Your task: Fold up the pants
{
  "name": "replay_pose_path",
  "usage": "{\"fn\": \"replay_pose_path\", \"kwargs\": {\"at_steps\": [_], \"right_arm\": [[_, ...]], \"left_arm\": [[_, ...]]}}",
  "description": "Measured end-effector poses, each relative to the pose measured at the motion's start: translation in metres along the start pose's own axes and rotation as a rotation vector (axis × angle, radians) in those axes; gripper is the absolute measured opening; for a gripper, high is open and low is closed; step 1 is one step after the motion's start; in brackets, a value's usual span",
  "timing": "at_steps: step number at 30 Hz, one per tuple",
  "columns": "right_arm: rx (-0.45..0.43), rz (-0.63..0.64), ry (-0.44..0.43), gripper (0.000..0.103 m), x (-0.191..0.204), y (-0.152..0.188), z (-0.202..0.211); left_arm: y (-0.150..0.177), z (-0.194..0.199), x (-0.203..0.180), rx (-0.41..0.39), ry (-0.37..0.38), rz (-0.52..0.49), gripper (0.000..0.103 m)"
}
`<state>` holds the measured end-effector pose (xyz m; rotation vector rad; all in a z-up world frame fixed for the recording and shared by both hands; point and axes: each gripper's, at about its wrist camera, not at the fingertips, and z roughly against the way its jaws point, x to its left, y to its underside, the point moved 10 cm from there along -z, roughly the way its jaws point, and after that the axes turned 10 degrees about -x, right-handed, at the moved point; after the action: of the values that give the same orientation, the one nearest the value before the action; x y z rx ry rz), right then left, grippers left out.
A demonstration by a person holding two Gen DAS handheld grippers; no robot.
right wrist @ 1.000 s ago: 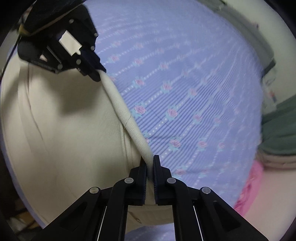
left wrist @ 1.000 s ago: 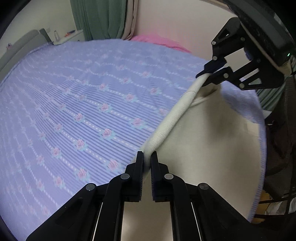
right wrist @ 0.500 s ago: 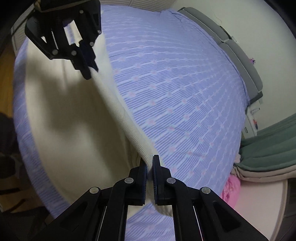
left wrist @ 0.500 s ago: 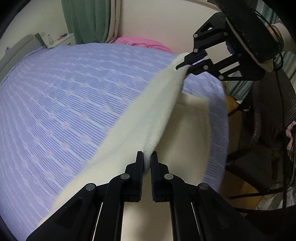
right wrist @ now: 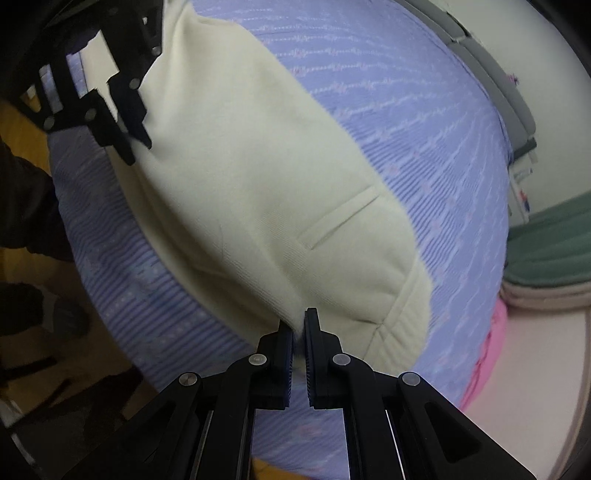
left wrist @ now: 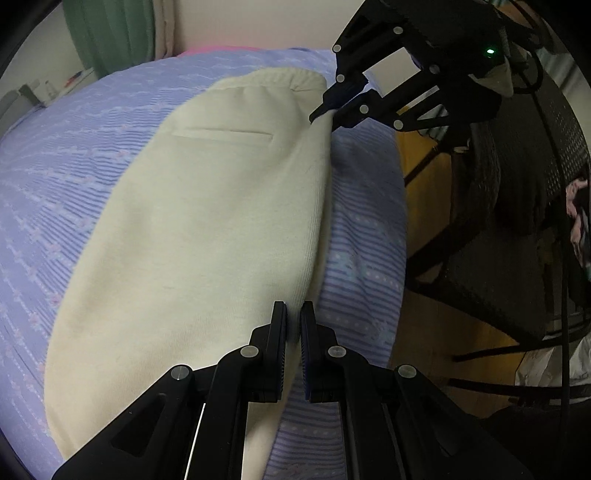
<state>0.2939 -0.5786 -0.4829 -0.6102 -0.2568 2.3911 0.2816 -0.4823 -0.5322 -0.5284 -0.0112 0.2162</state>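
Cream pants (left wrist: 207, 229) lie on a lilac flowered bedspread (left wrist: 55, 177), near its edge, with a welt pocket facing up. My left gripper (left wrist: 293, 314) is shut on the pants' near edge. My right gripper (left wrist: 325, 112) shows farther along that same edge, shut on it. In the right wrist view the pants (right wrist: 251, 177) spread ahead, my right gripper (right wrist: 298, 325) pinches their edge by the ribbed waistband, and my left gripper (right wrist: 138, 153) grips the far end.
The bed's edge (left wrist: 399, 229) drops to a wooden floor (left wrist: 428, 306). A dark wicker chair (left wrist: 517, 206) stands beside the bed. Green curtain (left wrist: 110, 33) and pink cloth (right wrist: 484, 354) lie at the bed's far side.
Both grippers have swung the held edge over and down toward the bed's edge. The pants now lie flat on the bedspread, where a second ago they hung taut between the grippers.
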Motion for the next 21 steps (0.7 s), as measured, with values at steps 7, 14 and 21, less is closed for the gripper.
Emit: {"fn": "replay_pose_path", "kwargs": {"at_steps": [7, 14, 21], "right_arm": [[0.018, -0.053, 0.011, 0.006, 0.009, 0.018, -0.023], [0.022, -0.032, 0.081, 0.006, 0.006, 0.023, -0.048], [0.035, -0.067, 0.088, 0.005, 0.003, 0.026, -0.051]], "left_arm": [[0.007, -0.021, -0.012, 0.035, -0.006, -0.026, 0.009], [0.012, -0.032, -0.011, 0.004, -0.061, -0.050, 0.009], [0.010, -0.037, -0.015, -0.002, -0.055, 0.011, 0.010]]}}
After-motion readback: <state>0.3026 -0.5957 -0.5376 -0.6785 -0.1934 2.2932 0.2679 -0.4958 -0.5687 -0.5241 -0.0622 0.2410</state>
